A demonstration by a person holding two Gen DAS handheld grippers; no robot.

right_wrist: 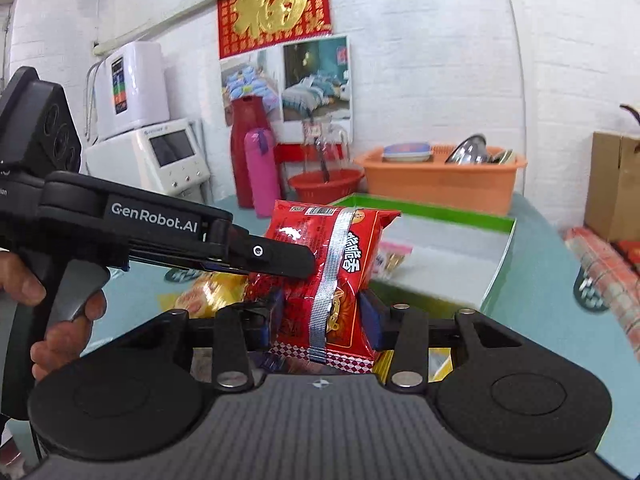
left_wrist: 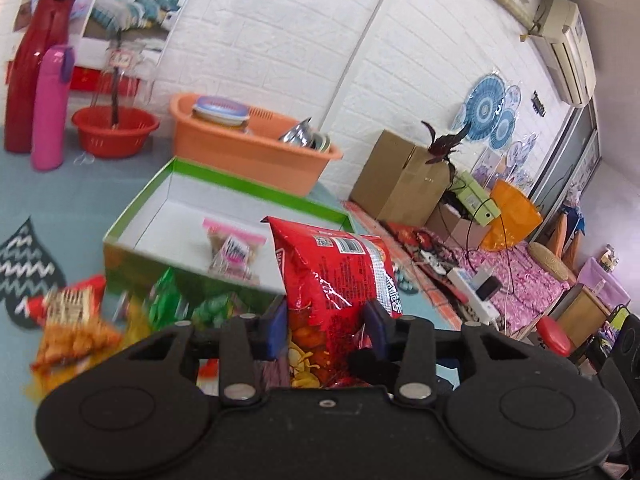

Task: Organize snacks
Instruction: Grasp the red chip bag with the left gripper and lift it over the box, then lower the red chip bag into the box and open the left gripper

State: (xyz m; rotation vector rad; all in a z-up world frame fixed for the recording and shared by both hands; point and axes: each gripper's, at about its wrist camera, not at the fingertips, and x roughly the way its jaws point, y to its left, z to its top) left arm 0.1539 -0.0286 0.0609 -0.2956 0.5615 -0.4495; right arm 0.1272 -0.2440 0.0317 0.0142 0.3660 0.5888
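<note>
My left gripper [left_wrist: 326, 326] is shut on a red snack bag [left_wrist: 336, 280], held above the table in front of a green open box [left_wrist: 224, 184]. A small pink-topped snack packet [left_wrist: 234, 250] lies inside the box. My right gripper [right_wrist: 322, 318] is shut on a red snack bag [right_wrist: 340, 264] with a silver seam; the left gripper [right_wrist: 272, 258] reaches in from the left and touches that bag. The green box [right_wrist: 440, 216] lies behind it. Loose snack bags [left_wrist: 76, 328] lie on the table at lower left.
An orange basin [left_wrist: 248, 148] with dishes, a red basket [left_wrist: 114, 130], a pink bottle [left_wrist: 50, 108] and a red flask [left_wrist: 34, 72] stand behind the box. A cardboard box [left_wrist: 400, 176] stands at the right. White appliances [right_wrist: 148, 152] stand at the back left.
</note>
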